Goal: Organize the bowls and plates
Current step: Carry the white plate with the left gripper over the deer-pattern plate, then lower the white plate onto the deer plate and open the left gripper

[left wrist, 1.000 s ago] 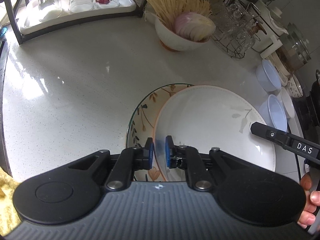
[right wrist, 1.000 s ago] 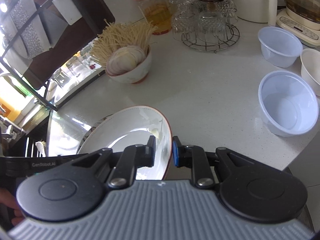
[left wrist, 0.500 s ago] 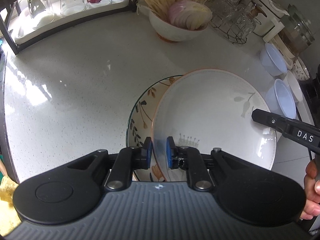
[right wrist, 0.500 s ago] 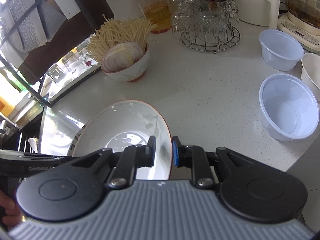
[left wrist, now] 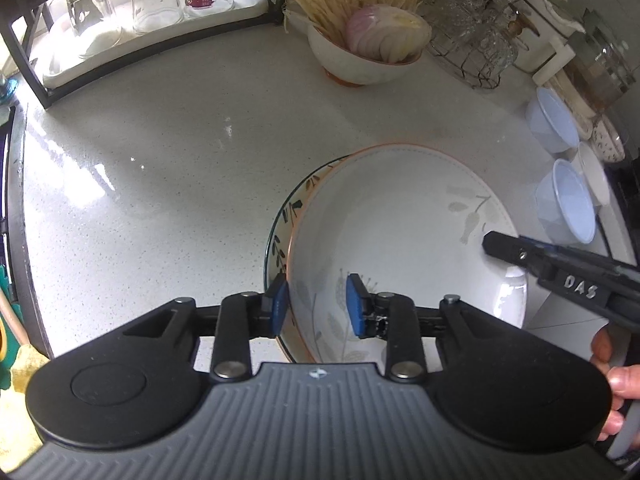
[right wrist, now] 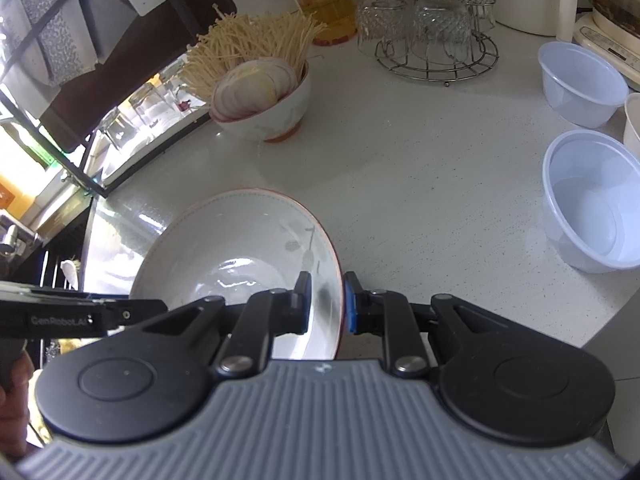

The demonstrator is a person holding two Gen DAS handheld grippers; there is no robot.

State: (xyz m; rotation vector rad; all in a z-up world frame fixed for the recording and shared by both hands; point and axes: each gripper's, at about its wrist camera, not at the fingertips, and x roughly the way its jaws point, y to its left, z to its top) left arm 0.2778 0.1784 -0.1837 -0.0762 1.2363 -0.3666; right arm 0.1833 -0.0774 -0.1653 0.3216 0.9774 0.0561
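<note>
Near the counter's (left wrist: 160, 184) front edge, the white plate (left wrist: 400, 232) is sitting on the floral plate (left wrist: 280, 248). Opening now, the left gripper (left wrist: 316, 304) is straddling the white rim, pads no longer pressing. Pinching the opposite rim, the right gripper (right wrist: 326, 300) is holding narrow. Judging by this, releasing well means keeping the right side steady, then letting go only once both plates are nesting evenly.

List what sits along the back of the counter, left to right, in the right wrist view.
Bowl of enoki mushrooms and sliced onion → red-lidded jar → wire rack of upturned glasses → far blue plastic bowl.
</note>
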